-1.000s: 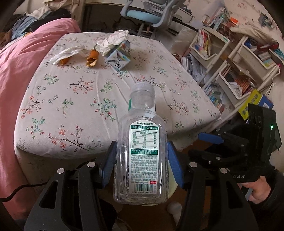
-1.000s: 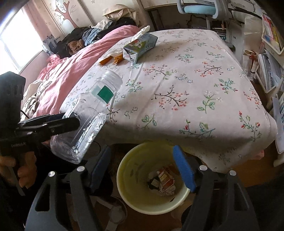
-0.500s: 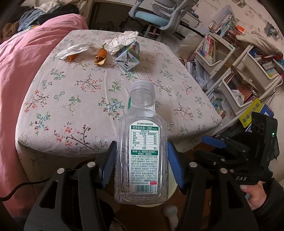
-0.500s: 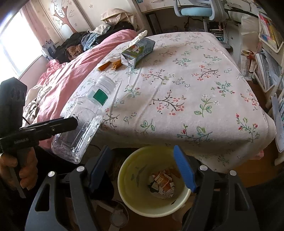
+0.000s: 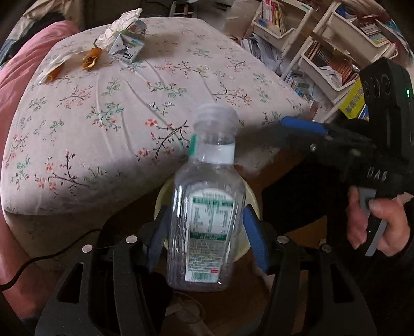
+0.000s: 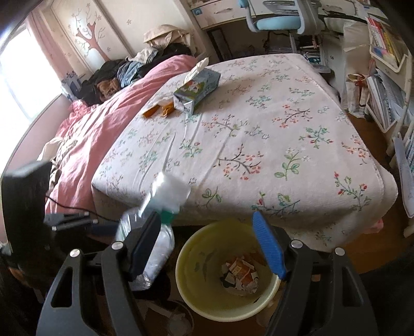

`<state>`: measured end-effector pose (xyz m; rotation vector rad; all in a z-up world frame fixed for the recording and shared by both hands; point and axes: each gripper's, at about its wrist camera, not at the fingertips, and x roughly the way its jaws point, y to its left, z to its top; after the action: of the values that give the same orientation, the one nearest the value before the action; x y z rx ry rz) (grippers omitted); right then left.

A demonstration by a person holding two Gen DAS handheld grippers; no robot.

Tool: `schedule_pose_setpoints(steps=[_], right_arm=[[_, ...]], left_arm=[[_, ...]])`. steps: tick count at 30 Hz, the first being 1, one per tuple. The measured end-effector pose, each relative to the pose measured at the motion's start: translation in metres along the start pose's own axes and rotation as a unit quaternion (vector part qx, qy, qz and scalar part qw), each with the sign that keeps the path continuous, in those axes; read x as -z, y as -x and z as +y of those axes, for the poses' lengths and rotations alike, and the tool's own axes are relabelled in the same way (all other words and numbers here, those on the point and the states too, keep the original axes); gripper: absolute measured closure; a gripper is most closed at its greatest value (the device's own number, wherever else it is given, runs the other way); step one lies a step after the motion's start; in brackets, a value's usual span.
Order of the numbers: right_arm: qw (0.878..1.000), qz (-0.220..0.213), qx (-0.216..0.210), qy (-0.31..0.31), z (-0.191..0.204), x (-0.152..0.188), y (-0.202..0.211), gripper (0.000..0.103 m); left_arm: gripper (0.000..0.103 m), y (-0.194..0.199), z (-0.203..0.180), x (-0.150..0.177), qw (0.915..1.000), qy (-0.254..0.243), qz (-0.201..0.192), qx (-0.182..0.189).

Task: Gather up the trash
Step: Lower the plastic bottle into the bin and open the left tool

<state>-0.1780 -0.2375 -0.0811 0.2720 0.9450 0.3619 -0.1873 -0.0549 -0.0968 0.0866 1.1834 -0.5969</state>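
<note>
My left gripper (image 5: 205,239) is shut on a clear empty plastic bottle (image 5: 207,222) with a green and white label, held over the pale yellow bin (image 5: 252,201) at the foot of the bed. The bottle also shows blurred in the right wrist view (image 6: 157,224), left of the bin (image 6: 227,305), which holds crumpled wrappers (image 6: 239,274). My right gripper (image 6: 207,245) is open and empty above the bin; it also shows in the left wrist view (image 5: 302,129). A tissue box (image 5: 128,45), orange peels (image 5: 90,58) and white paper (image 5: 55,62) lie on the bed.
The bed has a floral sheet (image 6: 258,129) and a pink duvet (image 6: 98,121). White shelves with books (image 5: 331,49) stand to the right. A blue desk chair (image 6: 279,20) stands behind the bed. A black cable (image 5: 51,256) runs on the floor.
My left gripper has moved down and right with the bottle, from over the bed's edge to over the bin. The right gripper stays open above the bin.
</note>
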Motion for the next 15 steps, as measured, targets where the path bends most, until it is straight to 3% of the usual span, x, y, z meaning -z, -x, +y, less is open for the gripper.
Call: schedule_pose_setpoints(steps=[9, 15], right_arm=[[1.0, -0.002, 0.001, 0.003, 0.003, 0.0, 0.0, 0.032], [1.0, -0.008, -0.004, 0.014, 0.017, 0.002, 0.001, 0.032]], left_arm=[[0.041, 0.008, 0.01, -0.003, 0.9995, 0.019, -0.021, -0.01], [0.04, 0.031, 0.024, -0.011, 0.995, 0.066, -0.072, -0.019]])
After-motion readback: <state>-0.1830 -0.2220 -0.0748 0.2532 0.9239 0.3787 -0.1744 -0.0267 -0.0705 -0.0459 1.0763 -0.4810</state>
